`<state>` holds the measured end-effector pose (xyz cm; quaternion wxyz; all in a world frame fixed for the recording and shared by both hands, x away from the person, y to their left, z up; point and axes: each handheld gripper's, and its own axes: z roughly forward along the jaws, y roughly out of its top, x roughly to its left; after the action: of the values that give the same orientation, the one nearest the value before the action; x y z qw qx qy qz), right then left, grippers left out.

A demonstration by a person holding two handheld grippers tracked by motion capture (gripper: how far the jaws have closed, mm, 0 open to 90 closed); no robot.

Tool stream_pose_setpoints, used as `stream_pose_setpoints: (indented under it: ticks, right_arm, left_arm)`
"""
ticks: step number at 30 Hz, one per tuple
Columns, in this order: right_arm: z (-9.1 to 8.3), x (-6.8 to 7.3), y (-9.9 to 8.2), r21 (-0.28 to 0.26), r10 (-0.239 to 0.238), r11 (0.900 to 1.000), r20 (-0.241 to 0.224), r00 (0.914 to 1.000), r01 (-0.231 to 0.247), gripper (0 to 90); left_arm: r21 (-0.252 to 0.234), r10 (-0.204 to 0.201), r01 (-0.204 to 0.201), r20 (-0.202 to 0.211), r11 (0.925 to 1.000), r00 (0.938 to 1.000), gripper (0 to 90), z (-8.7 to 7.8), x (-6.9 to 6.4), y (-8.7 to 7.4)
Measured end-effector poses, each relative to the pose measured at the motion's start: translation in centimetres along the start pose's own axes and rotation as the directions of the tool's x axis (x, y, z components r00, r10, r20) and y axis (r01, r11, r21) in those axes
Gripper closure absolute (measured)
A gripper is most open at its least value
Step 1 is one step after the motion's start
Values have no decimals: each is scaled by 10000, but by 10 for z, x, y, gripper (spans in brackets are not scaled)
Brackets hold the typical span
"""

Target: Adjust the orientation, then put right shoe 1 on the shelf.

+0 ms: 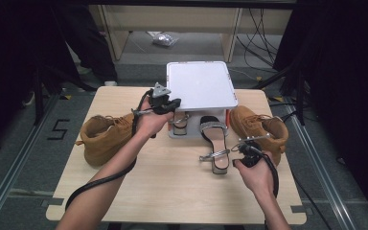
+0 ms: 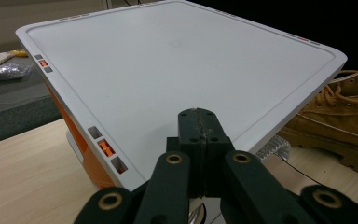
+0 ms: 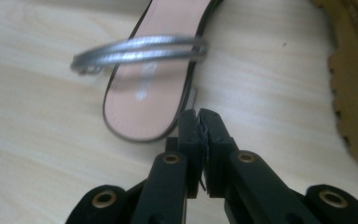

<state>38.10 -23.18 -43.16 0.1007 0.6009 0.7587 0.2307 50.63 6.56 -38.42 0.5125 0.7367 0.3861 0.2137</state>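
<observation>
**Sandal grip looks thin; lid could drop**

High view: the left gripper point(image 1: 171, 102) holds up a white box lid point(image 1: 201, 84); the right gripper point(image 1: 237, 149) sits beside a silver-strapped sandal point(image 1: 215, 143) on the table point(image 1: 172, 187).

Left gripper view: jaws clenched on the lid's near edge; a slip would probably drop it.

Right gripper view: jaws clenched just beside the sandal's heel, apparently pinching something thin; it might pull free.

Second sandal point(image 1: 179, 120) mostly hidden under white lid point(image 1: 200, 85) and left gripper point(image 1: 170, 106); strap alone visible. Box body beneath lid hidden, orange side point(image 2: 77, 135) peeking. Near sandal point(image 3: 161, 70) toe cut off by top edge in right gripper view, strap blurred. Right boot point(image 3: 354, 79) cut by right edge there. Small shiny object point(image 1: 165, 40) on far floor too small to identify.
</observation>
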Motion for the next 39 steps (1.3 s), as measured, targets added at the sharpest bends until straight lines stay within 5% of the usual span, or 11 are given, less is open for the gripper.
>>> stream_pose_setpoints:
  ticks: [7,10,16,20,28,39]
  right_arm:
    - [6,12,-23,284,-180,9994,-320,9993,189,891]
    - [12,16,-29,479,-633,9967,-542,9965,659,896]
    - [21,23,-30,404,-543,9976,-651,9964,570,900]
    - [28,22,-30,159,-961,9951,-679,9931,974,900]
    - [30,27,-29,156,-444,9988,-744,9962,457,900]
    - [35,28,-22,-330,-825,9962,-634,9946,805,900]
  left_arm:
    - [-25,-28,28,-21,10000,10000,897,0,0,0]
    - [-34,-27,27,-12,10000,10000,897,0,0,0]
    - [-37,-67,67,-43,10000,10000,897,0,-1,0]
    - [-26,-51,51,-60,10000,10000,897,0,0,0]
    - [21,-20,20,-52,10000,10000,897,0,-1,0]
    - [41,23,-23,-53,10000,10000,898,0,-1,1]
